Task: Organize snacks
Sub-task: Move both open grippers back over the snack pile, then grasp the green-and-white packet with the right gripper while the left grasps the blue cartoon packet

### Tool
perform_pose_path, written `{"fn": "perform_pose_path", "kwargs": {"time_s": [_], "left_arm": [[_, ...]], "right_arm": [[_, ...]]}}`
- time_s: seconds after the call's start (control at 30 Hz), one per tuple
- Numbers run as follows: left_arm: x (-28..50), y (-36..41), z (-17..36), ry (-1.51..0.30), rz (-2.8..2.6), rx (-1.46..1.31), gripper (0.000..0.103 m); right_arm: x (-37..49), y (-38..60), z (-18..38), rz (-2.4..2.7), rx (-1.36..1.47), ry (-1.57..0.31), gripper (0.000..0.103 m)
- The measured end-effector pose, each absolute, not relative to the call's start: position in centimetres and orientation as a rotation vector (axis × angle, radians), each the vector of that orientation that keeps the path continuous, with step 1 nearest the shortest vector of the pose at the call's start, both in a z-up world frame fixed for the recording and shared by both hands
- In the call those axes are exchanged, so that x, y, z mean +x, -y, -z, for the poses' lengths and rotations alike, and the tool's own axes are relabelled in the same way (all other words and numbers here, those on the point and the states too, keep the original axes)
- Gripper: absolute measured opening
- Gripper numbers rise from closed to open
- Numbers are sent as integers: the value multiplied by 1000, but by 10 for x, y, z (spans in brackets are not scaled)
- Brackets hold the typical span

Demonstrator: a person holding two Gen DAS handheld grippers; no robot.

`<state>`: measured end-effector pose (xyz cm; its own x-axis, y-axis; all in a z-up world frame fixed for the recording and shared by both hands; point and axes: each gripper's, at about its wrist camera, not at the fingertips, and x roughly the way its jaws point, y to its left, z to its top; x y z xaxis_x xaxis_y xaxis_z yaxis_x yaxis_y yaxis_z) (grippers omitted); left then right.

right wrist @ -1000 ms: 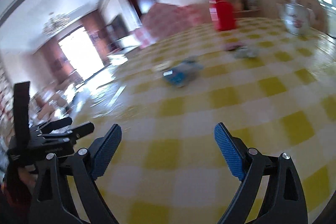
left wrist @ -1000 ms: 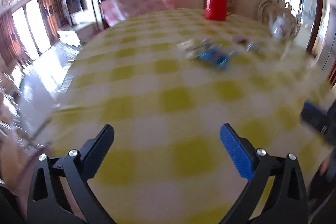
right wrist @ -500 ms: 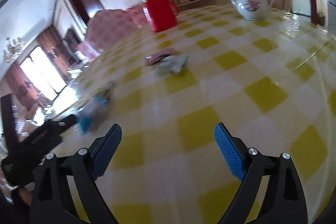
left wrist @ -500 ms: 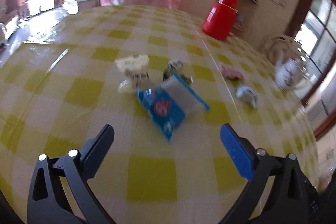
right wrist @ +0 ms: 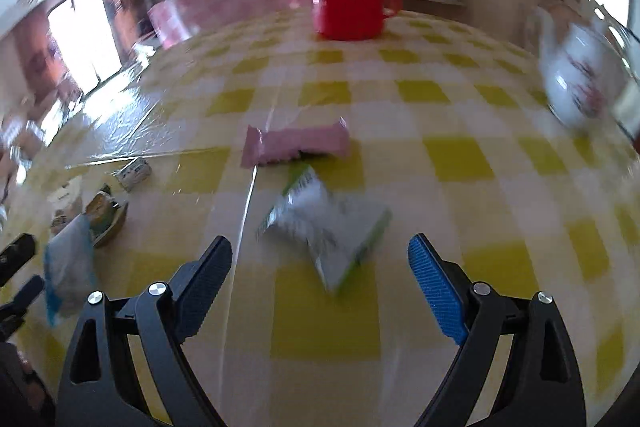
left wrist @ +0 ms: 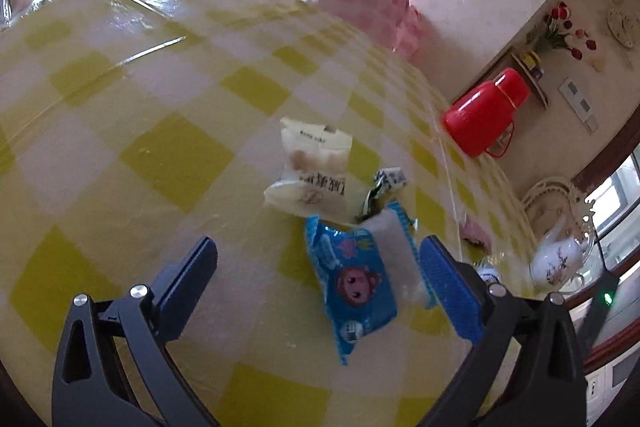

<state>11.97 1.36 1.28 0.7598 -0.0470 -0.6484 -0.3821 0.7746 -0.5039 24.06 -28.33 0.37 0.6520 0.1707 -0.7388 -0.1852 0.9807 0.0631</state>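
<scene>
1. Blue foil, the blue snack packet [left wrist: 354, 279], lies flat on the checked tabletop [left wrist: 168, 155] between the spread fingers of the left claw [left wrist: 316, 267], hard against the right-hand pad; nothing is pinched.
2. That claw is best shifted until the packet is centred, then lowered and closed.
3. A silver-green packet [right wrist: 326, 227] lies ahead of the right claw [right wrist: 320, 275], likewise spread and empty.
4. The white packet [left wrist: 310, 173] touching the blue one should be left undisturbed.
</scene>
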Motion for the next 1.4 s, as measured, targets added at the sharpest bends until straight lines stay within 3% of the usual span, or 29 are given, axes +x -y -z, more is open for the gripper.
{"fn": "perform_pose_path", "kwargs": {"time_s": [0.2, 0.33, 0.37, 0.47, 0.87, 1.37, 1.4], "left_arm": [[123, -10, -11, -716, -190, -652, 101], [124, -4, -12, -734, -194, -611, 101], [123, -1, -12, -742, -193, -596, 101], [123, 7, -12, -763, -170, -556, 101], [122, 50, -10, -830, -62, -303, 101], [183, 78, -4, -911, -321, -233, 101], [181, 77, -5, -898, -286, -232, 94]], "right_arm": [[278, 268, 10, -311, -94, -940, 87], [253, 264, 8, -337, -123, -923, 65], [243, 265, 6, -343, -123, -912, 51], [204, 270, -2, -307, -98, -868, 30], [70, 279, -19, -204, 71, -815, 30], [69, 291, -20, -208, 188, -830, 30], [69, 292, -20, -206, 193, -828, 30]]}}
